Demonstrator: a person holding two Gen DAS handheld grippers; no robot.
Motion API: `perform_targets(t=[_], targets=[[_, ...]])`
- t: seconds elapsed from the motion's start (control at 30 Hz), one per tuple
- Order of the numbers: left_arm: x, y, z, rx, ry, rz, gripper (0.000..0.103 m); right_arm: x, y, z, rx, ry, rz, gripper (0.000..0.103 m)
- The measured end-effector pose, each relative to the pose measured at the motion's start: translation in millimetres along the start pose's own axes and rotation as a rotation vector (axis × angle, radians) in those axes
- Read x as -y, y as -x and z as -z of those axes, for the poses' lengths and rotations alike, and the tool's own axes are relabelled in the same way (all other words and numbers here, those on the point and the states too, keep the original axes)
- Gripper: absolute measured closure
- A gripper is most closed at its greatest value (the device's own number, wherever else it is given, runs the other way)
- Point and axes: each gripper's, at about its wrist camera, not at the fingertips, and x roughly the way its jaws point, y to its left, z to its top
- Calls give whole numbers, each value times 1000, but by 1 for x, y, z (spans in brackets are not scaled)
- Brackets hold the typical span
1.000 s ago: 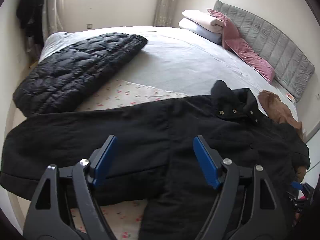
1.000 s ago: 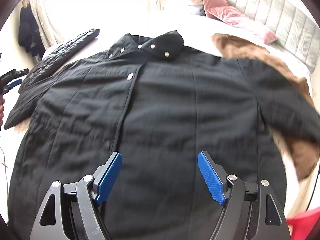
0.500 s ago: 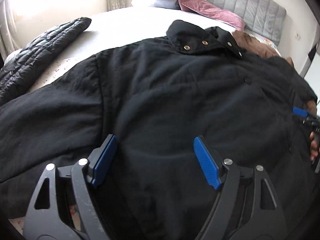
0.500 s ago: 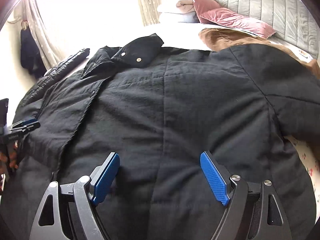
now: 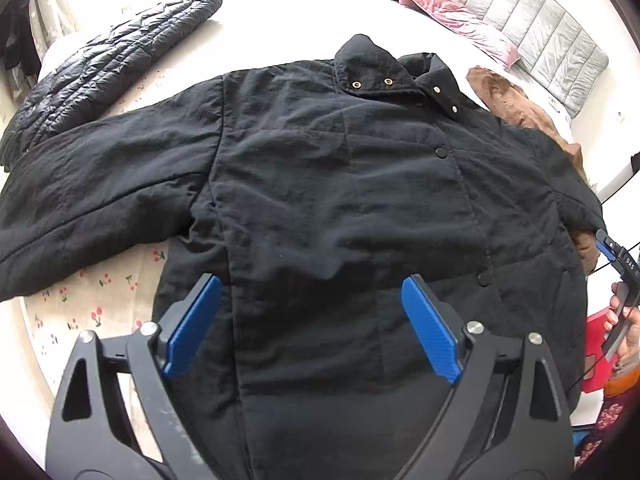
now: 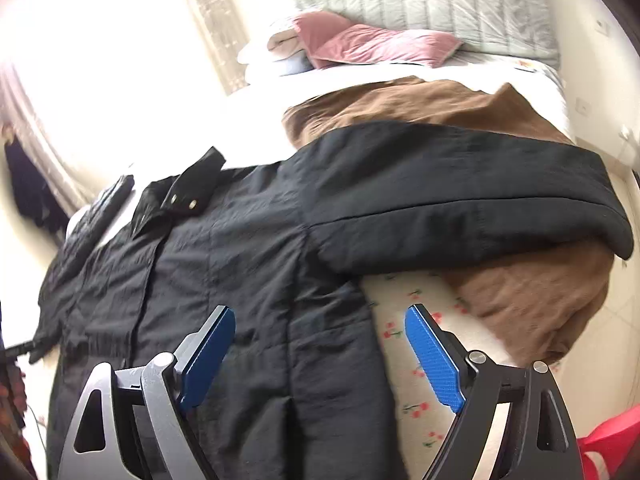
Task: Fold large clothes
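The black coat [image 5: 340, 184] is matt, crinkled cloth with shiny metal snaps on its collar, while the quilted puffer jacket [image 5: 108, 64] beside it has a glossy sheen. The brown garment [image 6: 532, 300] looks soft and napped, the pink pillow [image 6: 372, 44] velvety, the headboard [image 5: 532, 28] padded grey fabric. Both grippers' fingers [image 5: 430, 328] [image 6: 434, 360] carry textured blue pads on matt black plastic arms.
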Motion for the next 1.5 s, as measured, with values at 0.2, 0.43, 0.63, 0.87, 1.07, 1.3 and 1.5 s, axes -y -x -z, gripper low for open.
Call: perform_targets(t=[0.2,0.43,0.63,0.87,1.07,1.3,1.5], targets=[[26,-3,22,72,-6,50,8,98,13,-22,103,-357,-20,15],[22,-30,28,55,74,110,8,172,-11,-25,191,-645,-94,20],[8,-35,26,69,114,100,8,196,-24,-40,255,-789,22,81],[1,-28,23,103,125,111,8,102,16,-106,368,-475,149,94],[-1,-20,21,124,127,126,8,-30,28,-156,385,-176,35,94],[-11,-14,19,144,149,136,8,-199,-27,-144,213,193,-129,87],[-18,-12,19,134,165,144,8,-266,-102,-64,-132,424,-331,58]])
